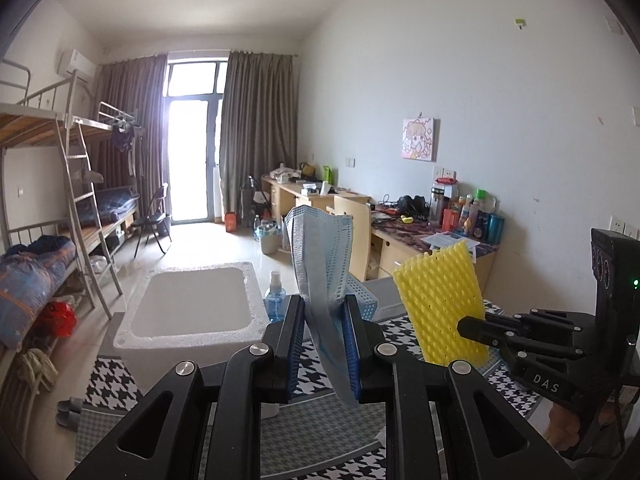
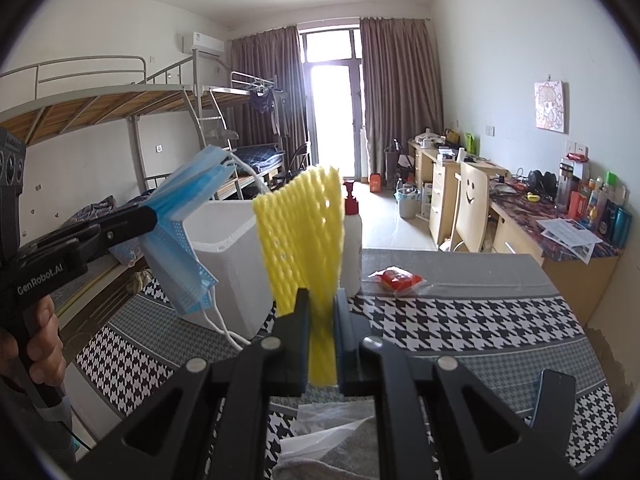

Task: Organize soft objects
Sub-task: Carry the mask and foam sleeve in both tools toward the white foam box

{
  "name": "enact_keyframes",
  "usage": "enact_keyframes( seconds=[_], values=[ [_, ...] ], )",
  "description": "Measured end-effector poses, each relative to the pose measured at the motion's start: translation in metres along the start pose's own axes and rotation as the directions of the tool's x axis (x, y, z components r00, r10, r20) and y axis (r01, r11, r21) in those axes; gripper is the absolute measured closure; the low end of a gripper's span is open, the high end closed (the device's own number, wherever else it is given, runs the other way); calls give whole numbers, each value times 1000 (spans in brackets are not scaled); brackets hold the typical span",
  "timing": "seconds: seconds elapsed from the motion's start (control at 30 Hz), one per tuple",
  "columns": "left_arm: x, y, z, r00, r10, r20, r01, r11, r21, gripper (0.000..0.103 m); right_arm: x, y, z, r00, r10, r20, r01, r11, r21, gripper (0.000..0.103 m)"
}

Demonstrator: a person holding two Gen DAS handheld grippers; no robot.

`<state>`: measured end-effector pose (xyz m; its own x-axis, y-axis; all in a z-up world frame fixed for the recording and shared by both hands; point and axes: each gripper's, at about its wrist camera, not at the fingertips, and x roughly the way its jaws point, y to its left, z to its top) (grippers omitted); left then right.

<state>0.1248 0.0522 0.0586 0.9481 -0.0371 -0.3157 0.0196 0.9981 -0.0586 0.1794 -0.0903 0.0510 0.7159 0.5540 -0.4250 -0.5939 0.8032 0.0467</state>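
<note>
- Pinching one blue face mask (image 1: 320, 264) between its pads, the left tool (image 1: 323, 316) holds it raised above the bench (image 2: 460, 320), near one white foam box (image 1: 192, 304).
- The right tool (image 2: 322, 308) is clamped on one yellow foam net (image 2: 304, 236), also lifted off the bench, just right of the mask.
- On the houndstooth cloth stand two bottles: one blue spray bottle (image 1: 275, 300) and one white bottle with a red cap (image 2: 352, 240).
- One red packet (image 2: 398, 278) lies on the bench, well apart from the box.
- One blue perforated basket (image 1: 362, 300) sits behind the mask.
</note>
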Motion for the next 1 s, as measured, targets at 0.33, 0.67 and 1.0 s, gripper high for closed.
enact_keyframes(
  seconds=[0.33,0.67,1.0],
  values=[
    [8,10,15,1000,2,17,-1,1000,-22,83,10,-1,12,1000,-10,2,10,1000,4,90],
    [15,19,29,998,48,40,-47,998,-32,83,18,5,23,1000,11,6,-11,1000,-23,90],
    [22,37,38,991,120,53,-116,991,-71,83,27,14,39,999,37,5,-37,998,-44,90]
  ],
)
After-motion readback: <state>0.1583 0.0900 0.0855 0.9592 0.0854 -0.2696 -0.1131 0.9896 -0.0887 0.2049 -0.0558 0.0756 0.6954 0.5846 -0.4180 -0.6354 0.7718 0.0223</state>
